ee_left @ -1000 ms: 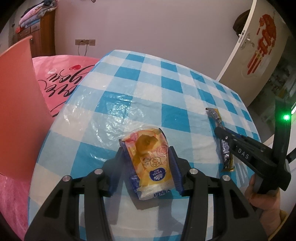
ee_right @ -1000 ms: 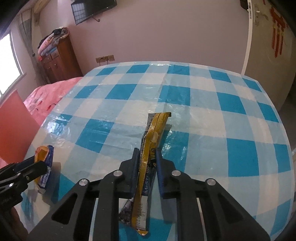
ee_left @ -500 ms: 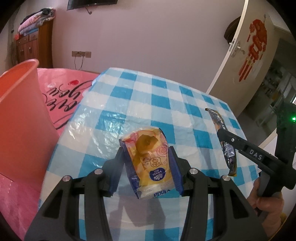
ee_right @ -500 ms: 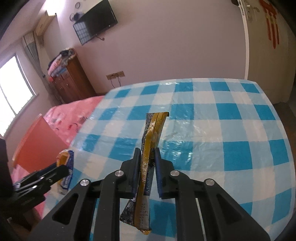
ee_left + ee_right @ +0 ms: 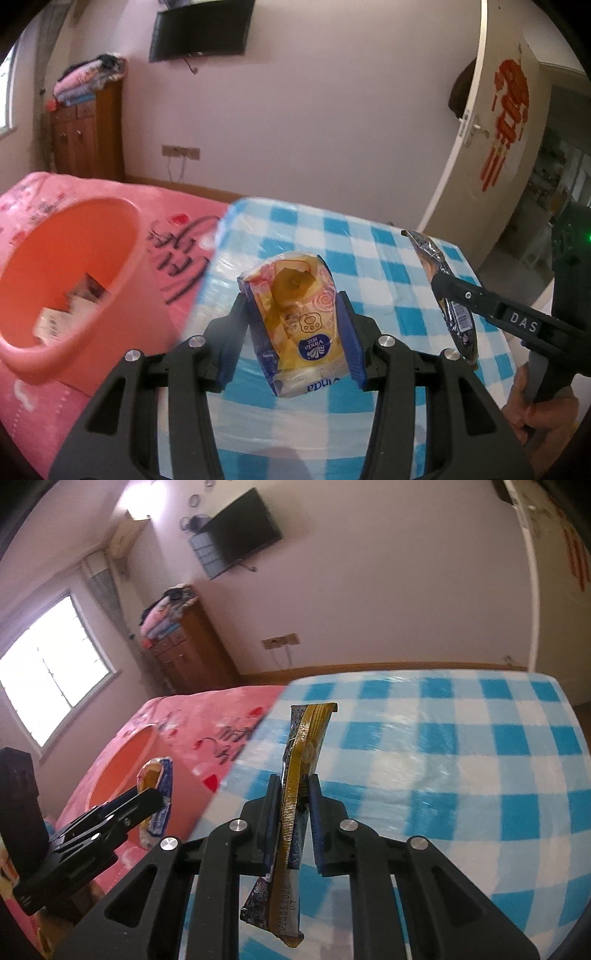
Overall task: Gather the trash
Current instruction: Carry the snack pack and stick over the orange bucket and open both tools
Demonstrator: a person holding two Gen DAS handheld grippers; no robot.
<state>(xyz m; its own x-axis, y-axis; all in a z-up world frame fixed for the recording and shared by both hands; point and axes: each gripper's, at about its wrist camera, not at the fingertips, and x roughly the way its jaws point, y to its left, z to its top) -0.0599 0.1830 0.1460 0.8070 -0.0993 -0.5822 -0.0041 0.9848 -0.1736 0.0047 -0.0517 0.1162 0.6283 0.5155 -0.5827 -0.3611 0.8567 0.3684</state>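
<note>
Left gripper [image 5: 295, 325], lower centre of its view, clamped on a yellow tissue pack [image 5: 299, 325] above the checked tablecloth [image 5: 369, 266]. Right gripper [image 5: 291, 805] pinches a gold-and-dark sachet [image 5: 295, 794]. Orange bin [image 5: 74, 277], left edge, holds what appear to be wrappers; contents blurred.
</note>
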